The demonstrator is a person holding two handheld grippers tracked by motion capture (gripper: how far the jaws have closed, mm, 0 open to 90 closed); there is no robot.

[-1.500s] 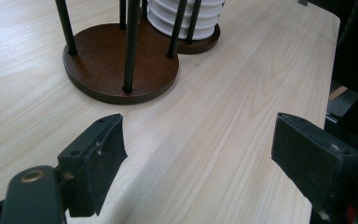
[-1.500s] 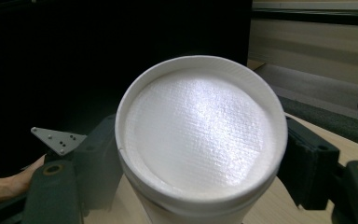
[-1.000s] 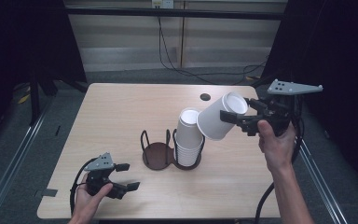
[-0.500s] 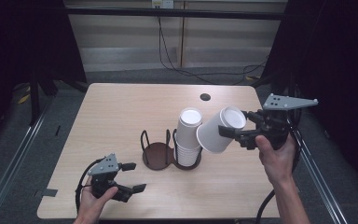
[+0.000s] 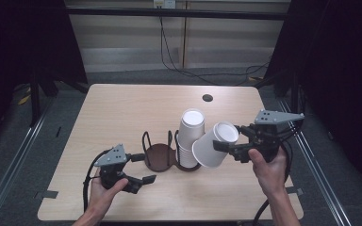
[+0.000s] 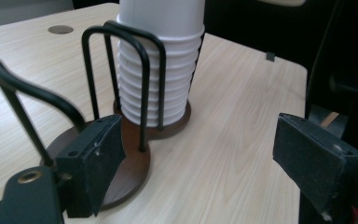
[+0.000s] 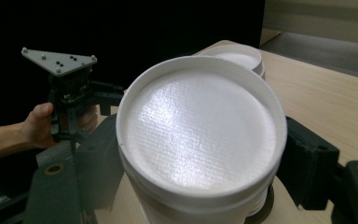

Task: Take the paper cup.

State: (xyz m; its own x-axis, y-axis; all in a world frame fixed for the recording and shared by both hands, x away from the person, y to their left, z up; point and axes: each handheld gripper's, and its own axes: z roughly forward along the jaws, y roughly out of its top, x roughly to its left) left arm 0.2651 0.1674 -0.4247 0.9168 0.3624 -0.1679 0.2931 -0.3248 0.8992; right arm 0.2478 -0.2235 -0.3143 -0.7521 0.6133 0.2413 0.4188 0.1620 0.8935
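Note:
A brown-based wire cup holder (image 5: 159, 157) stands mid-table. Its right ring holds a stack of white cups (image 5: 190, 136); its left ring is empty. My right gripper (image 5: 229, 137) is shut on a single white cup (image 5: 212, 148), tilted just right of the stack with its mouth down-left. In the right gripper view that cup's base (image 7: 200, 135) sits between both pads (image 7: 307, 163). My left gripper (image 5: 145, 168) hangs open at the front left, beside the holder. In the left gripper view the stack (image 6: 158, 70) and the holder (image 6: 121, 158) lie ahead of its jaws, with nothing between the pads (image 6: 93, 158).
A dark round hole (image 5: 207, 98) marks the table's far side. Metal rails (image 5: 23, 155) run along the floor on both sides, and cables (image 5: 188, 70) lie behind the table. The other hand with its gripper (image 7: 70, 93) shows past the held cup.
My right gripper has come down with the cup, closer to the stack. My left gripper has lifted a little and shifted right toward the holder.

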